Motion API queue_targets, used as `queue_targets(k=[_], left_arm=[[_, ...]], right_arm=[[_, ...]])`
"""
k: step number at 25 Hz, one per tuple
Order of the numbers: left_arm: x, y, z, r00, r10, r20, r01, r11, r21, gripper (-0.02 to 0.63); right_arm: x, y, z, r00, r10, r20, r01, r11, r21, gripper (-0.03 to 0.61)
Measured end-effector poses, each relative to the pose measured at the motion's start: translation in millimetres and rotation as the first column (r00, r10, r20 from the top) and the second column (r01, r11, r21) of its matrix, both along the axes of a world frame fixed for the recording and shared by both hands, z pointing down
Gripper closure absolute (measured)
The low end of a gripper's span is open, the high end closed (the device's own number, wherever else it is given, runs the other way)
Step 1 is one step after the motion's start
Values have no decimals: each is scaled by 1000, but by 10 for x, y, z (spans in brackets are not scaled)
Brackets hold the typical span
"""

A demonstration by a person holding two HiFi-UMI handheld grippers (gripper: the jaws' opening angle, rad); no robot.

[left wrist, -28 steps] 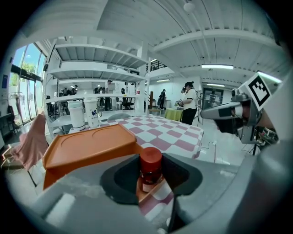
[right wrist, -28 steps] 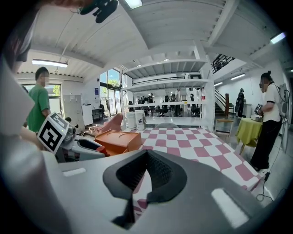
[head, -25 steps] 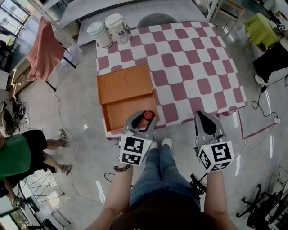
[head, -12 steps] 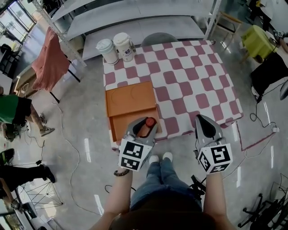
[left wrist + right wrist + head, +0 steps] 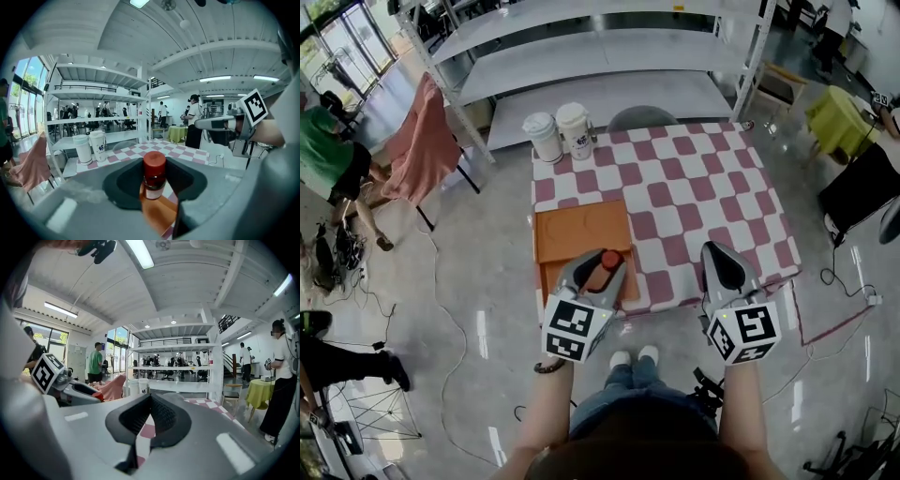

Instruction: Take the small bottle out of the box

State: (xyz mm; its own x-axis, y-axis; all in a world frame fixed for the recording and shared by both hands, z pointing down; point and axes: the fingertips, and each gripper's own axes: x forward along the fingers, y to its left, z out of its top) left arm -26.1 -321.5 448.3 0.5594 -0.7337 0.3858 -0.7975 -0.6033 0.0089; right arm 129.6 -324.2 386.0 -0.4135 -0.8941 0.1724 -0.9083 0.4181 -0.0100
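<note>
While the left gripper (image 5: 602, 266) is clenched on the one small bottle (image 5: 154, 174) (red cap, label unreadable) over the single orange box (image 5: 577, 232), the right gripper (image 5: 713, 250) is closed on nothing, and two white cups (image 5: 543, 137) show no legible print.

Head view looks steeply down; gripper views look level, sharing the table (image 5: 703, 187).

Left gripper (image 5: 602, 264) with small bottle (image 5: 599, 276) lifted higher above box (image 5: 581, 230); table (image 5: 703, 187) now farther below
</note>
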Motion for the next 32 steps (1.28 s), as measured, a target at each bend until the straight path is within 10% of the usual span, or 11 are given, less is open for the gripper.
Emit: queue_targets(k=[32], left_arm=[[-636,-166,-1895,972,-173,-156,224,883,412,463]], right_arm=[[-218,-53,-1353,993,-113,30,100,951,293,577]])
